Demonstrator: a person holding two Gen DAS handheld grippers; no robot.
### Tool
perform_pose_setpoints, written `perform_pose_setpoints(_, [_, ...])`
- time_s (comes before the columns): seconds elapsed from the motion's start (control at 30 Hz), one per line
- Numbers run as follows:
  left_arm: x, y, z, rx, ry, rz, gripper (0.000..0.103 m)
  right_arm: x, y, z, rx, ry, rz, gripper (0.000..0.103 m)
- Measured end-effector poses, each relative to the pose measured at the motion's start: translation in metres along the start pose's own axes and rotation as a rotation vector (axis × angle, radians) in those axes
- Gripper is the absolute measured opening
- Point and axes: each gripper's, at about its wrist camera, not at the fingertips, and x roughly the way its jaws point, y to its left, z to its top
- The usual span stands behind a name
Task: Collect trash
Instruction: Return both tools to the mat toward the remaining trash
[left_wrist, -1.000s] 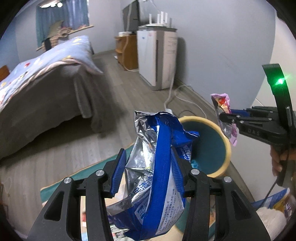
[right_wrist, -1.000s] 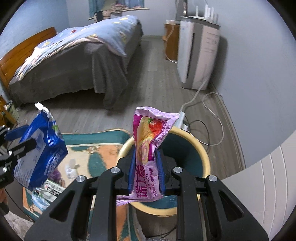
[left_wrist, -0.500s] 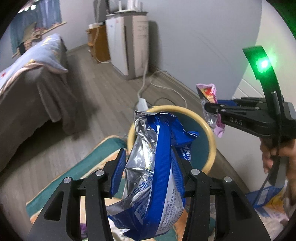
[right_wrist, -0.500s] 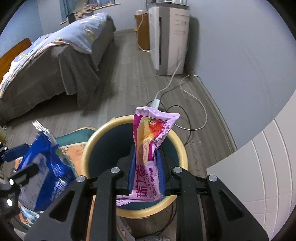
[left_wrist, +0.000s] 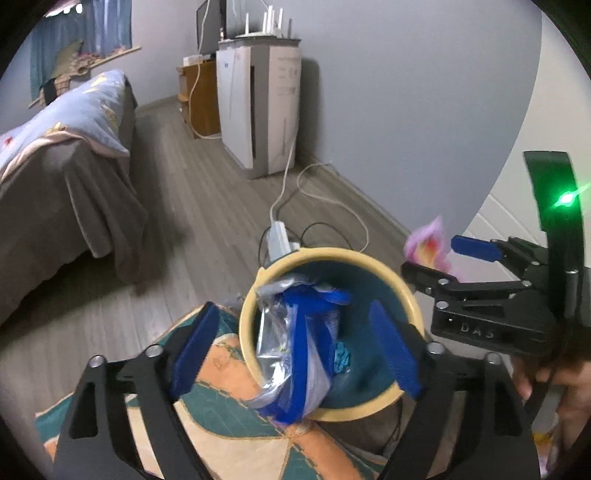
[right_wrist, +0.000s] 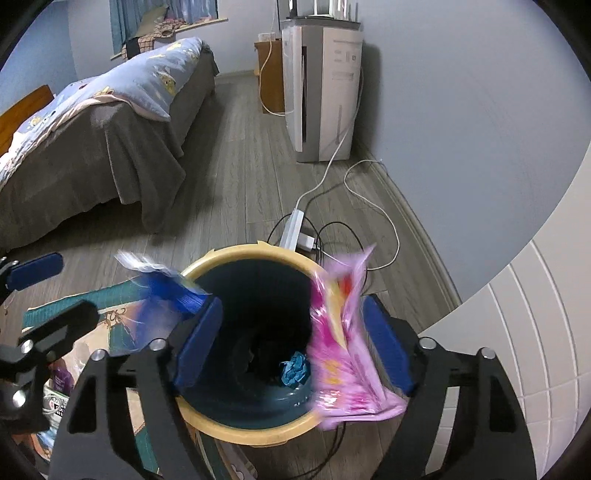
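Observation:
A yellow-rimmed teal bin (left_wrist: 327, 254) (right_wrist: 258, 252) stands on the floor below both grippers. My left gripper (left_wrist: 291, 314) hangs over it, its jaws opening. The blue and silver snack bag (left_wrist: 295, 347) (right_wrist: 162, 291) is blurred between the blue pads, loose and dropping over the near rim. My right gripper (right_wrist: 293, 301) (left_wrist: 443, 258) is above the bin too, jaws opening. The pink wrapper (right_wrist: 340, 339) (left_wrist: 428, 243) is blurred, slipping down beside its right finger (right_wrist: 386, 347). The left gripper (right_wrist: 51, 291) shows at the left edge of the right wrist view.
Crumpled blue paper (right_wrist: 295, 373) lies in the bin. A power strip (right_wrist: 293, 229) with cables sits just behind it. A patterned rug (left_wrist: 229, 417) is at the left, a bed (right_wrist: 110, 140) beyond, a white appliance (right_wrist: 325, 92) by the wall.
Both grippers, shut on their wrappers before, now stand wide over the bin. The blue bag and the pink wrapper have come loose and are falling. The left gripper moved closer over the bin.

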Motion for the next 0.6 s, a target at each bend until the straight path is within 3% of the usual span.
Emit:
perform_pose_setpoints(0.07, [-0.004, 0.004, -0.004, -0.008, 0.002, 0.028, 0.093, -0.001, 0.001, 0.0, 0.003, 0.003, 0.0, 0.094])
perform_pose_setpoints(0.13, [-0.01, 0.01, -0.008, -0.03, 0.0, 0.045, 0.095, -0.004, 0.002, 0.0, 0.012, -0.002, 0.01, 0.097])
perform_pose_setpoints(0.6, [-0.079, 0.095, -0.063, -0.208, -0.01, 0.218, 0.097, -0.027, 0.052, -0.017, -0.09, 0.009, 0.041, 0.097])
